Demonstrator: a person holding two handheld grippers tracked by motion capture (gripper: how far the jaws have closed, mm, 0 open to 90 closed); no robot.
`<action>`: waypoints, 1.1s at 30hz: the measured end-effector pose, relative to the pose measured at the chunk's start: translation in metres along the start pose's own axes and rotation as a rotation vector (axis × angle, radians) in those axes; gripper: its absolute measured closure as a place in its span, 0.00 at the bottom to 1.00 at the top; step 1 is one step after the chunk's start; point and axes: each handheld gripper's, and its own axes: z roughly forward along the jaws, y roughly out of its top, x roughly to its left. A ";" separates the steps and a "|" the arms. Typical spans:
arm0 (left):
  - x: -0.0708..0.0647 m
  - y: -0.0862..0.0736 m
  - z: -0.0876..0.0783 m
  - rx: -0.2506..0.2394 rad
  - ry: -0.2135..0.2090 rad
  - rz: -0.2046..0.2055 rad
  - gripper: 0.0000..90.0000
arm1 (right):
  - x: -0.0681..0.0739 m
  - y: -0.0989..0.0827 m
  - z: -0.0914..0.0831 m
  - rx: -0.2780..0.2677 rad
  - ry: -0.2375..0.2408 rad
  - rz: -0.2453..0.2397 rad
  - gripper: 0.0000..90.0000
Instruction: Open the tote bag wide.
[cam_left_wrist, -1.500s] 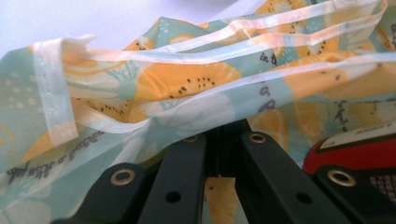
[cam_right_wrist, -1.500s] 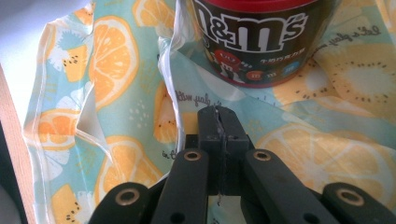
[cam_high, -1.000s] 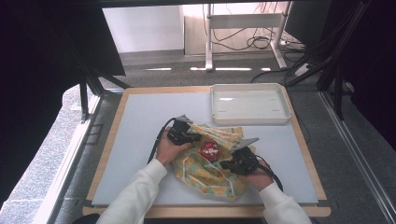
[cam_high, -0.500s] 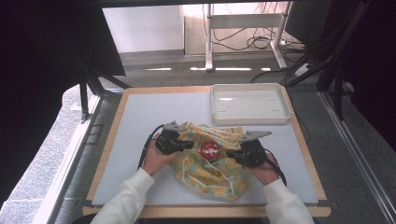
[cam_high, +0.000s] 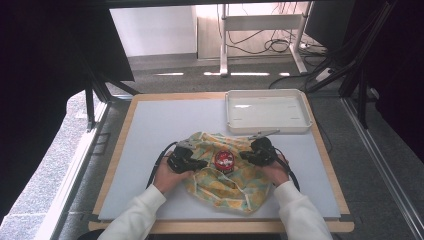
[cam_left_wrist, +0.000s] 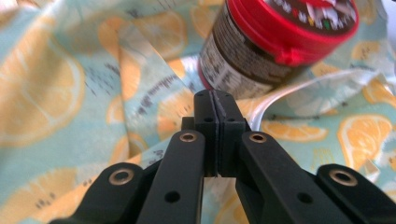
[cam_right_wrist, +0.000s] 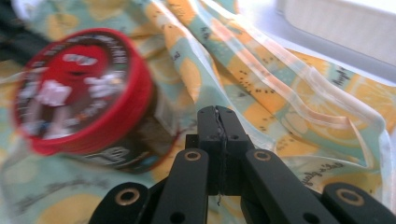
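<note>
So the desk (cam_high: 150, 150) is a big pale board with a wooden edge, and at its far right corner sits a white tray (cam_high: 267, 125), nothing in it. Closer to the person, roughly in the middle, there's a crumpled cloth (cam_high: 225, 185) printed with orange and lemon slices on pale blue, with a whitish strap or trim running along its edge. It looks like a cloth bag but I can't say for sure.

Sitting on the cloth is a small round tub (cam_high: 224, 160) with a red lid and dark label. In the high view it's right between the two hands, with the lid facing up. In the left gripper view the tub (cam_left_wrist: 275, 42) sits just past the tips, tilted, and in the right gripper view it (cam_right_wrist: 84, 93) is off to the left and a bit blurry.

The left tool (cam_high: 200, 164) is on the left side of the cloth, the right tool (cam_high: 246, 156) on the right side, both pointing in toward the tub. Up close the left tool (cam_left_wrist: 215, 100) has its jaws pressed together, and the right tool (cam_right_wrist: 217, 116) is the same; a thin sliver shows in each seam, but I can't tell whether that's cloth pinched between them
</note>
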 end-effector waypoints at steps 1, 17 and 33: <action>-0.001 -0.001 0.000 0.009 -0.001 0.005 0.99 | -0.003 0.000 0.001 -0.001 -0.008 0.012 0.99; -0.017 -0.016 0.001 0.047 -0.031 0.029 1.00 | -0.026 -0.009 0.020 0.031 -0.048 0.100 0.99; -0.006 -0.011 -0.046 -0.140 0.007 -0.024 0.99 | -0.016 -0.002 -0.025 -0.114 -0.028 0.063 0.99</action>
